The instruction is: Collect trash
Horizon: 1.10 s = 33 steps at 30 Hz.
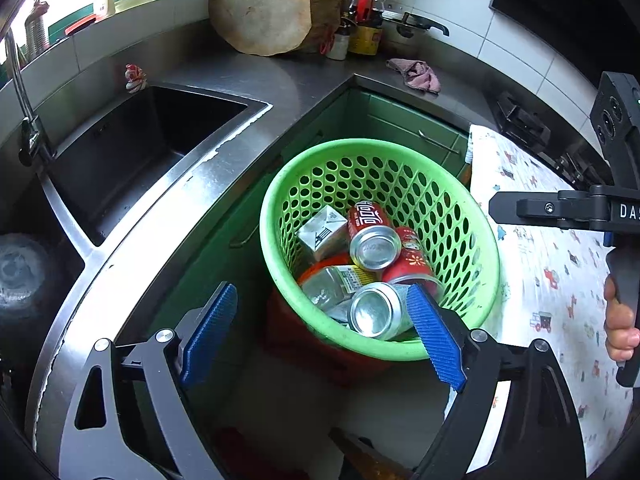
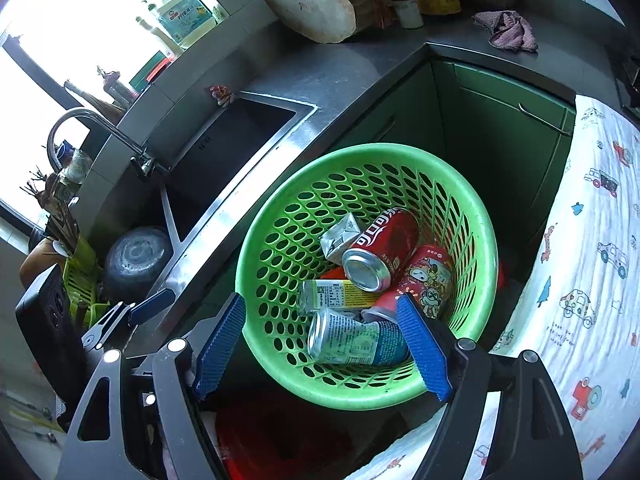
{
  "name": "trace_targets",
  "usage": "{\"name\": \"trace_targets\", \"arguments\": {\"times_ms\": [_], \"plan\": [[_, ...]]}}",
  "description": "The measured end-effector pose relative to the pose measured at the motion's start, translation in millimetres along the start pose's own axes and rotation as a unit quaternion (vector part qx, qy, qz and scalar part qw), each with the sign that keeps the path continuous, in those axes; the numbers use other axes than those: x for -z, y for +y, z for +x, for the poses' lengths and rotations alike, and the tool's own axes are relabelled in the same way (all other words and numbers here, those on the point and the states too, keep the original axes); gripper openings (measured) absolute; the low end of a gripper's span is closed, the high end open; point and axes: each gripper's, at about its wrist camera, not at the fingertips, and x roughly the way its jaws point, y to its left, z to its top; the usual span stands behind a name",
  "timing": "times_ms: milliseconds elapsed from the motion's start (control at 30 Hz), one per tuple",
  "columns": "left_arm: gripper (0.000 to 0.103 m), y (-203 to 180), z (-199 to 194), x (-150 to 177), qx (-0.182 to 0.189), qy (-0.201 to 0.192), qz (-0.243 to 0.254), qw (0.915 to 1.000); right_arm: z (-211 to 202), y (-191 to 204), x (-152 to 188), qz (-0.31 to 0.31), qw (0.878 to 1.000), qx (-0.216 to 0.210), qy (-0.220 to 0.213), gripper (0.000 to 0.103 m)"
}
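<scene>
The red bin (image 1: 320, 344) hides mostly under the green basket (image 1: 280, 200); clear bottle (image 1: 332, 284) half buried by cans.

your left hand-held gripper (image 1: 324, 334) points steeply downward, jaws spread wide, nothing between the blue pads (image 1: 210, 334). your right hand-held gripper (image 2: 322, 346) is pitched likewise, jaws apart, pads gripping nothing. your right hand (image 1: 620, 320) grips its handle.

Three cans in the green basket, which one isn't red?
The teal-and-silver can, lying on its side at the near edge of the green basket. The other two, the cola can and the cartoon-print can, are both red.
</scene>
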Motion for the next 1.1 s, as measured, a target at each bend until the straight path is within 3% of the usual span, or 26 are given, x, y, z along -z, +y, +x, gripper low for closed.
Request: {"name": "trace_targets", "arguments": {"times_ms": [500,1100], "plan": [[0.091,-17.9,-14.1,-3.3,-0.019,-0.020,0.003,0.9996,-43.3,-3.0,20.5,-0.040,0.997,0.049,-0.038,0.086],[0.097,-62.3,-68.5,30.9,-0.056,-0.049,-0.021,0.9970,-108.6,-13.8,91.6,-0.090,0.988,0.104,-0.074,0.092]]}}
